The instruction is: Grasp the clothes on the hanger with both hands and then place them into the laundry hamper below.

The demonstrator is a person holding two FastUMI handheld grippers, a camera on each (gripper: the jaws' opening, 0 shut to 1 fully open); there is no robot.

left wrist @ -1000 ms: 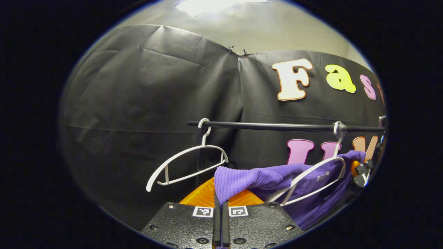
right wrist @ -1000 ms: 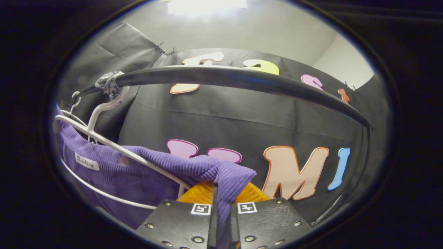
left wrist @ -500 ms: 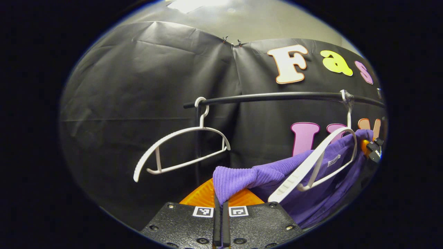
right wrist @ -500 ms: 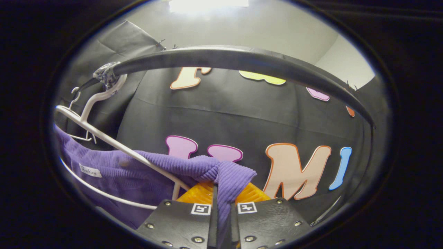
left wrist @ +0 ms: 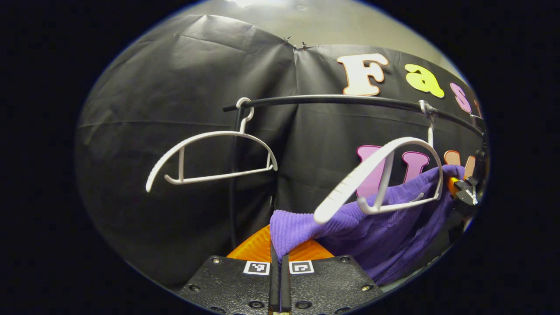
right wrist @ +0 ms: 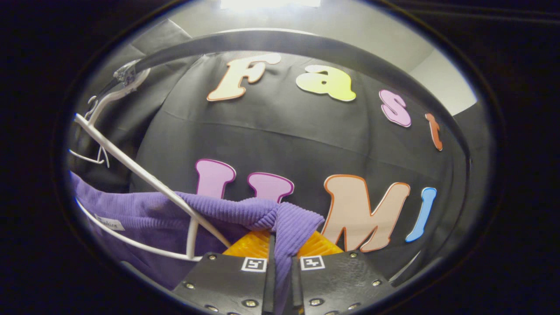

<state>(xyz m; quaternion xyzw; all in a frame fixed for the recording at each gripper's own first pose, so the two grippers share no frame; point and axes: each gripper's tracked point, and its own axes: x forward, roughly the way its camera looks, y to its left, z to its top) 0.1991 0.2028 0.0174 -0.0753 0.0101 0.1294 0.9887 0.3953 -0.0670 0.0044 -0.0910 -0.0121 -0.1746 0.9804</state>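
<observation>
Both claws are clamped on the same purple ribbed knit garment [left wrist: 376, 227], one at each end of it. In the left gripper view, the left claw [left wrist: 278, 262] has its two fingers pressed nearly together, with a folded corner of the fabric pinched between them and bunching up just above the tips. In the right gripper view, the right claw [right wrist: 280, 262] is closed the same way on the garment's [right wrist: 245, 214] other corner, a flap of knit hanging down between its fingers.

The garment stretches between the two claws and sags in the middle, below the black metal clothes rail [left wrist: 332, 99]. A white plastic hanger [left wrist: 385, 175] hangs by its hook near the right end of the rail. Its near arm sticks out bare above the cloth, while its lower bar and far arm lie against the purple fabric; whether the far shoulder is off the hanger I cannot tell. In the right gripper view the same hanger [right wrist: 144, 183] slants across the garment, with a small white label [right wrist: 109, 223] sewn on the cloth beneath it.

A second white plastic hanger [left wrist: 210, 157], empty, hangs at the left end of the rail. In the left gripper view the other claw's tip [left wrist: 463, 192] shows at the garment's far corner.
</observation>
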